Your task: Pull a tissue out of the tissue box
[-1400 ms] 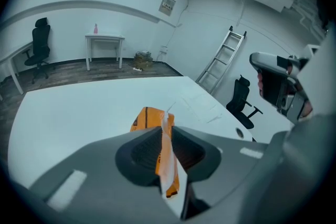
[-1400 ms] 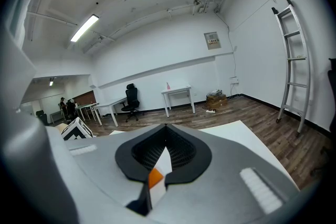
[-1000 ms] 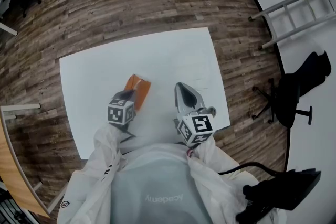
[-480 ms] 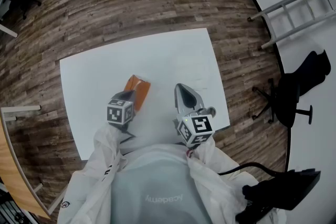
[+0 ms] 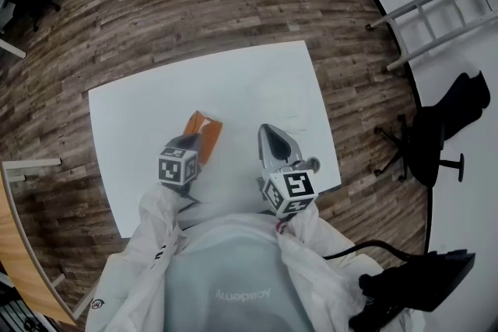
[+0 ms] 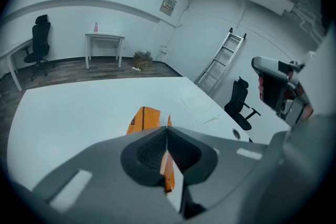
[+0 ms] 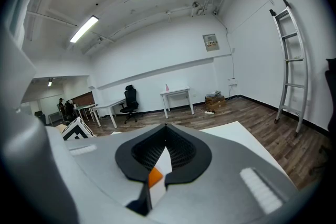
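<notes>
My left gripper (image 5: 193, 142) and right gripper (image 5: 274, 138) are both clenched on nothing. The orange tissue box (image 5: 204, 132) lies on the white table (image 5: 132, 109), just ahead of the left. Risk: that unpinned box may lift along when I pull the tissue, or the tissue tears.

**Matt finishes on nearly everything before you**

Your smooth, matt white counter (image 5: 257, 82) carries a smooth-faced orange tissue box (image 5: 204, 130) that looks like cardboard. Your left gripper (image 6: 167, 131) and right gripper (image 7: 165, 131) have matt grey plastic shells, and their jaws are lined with finely ribbed black pads (image 6: 149, 152). Around you is a grainy brown wood-plank floor (image 5: 194, 4). Your white sleeves (image 5: 156, 229) are cloth.
</notes>
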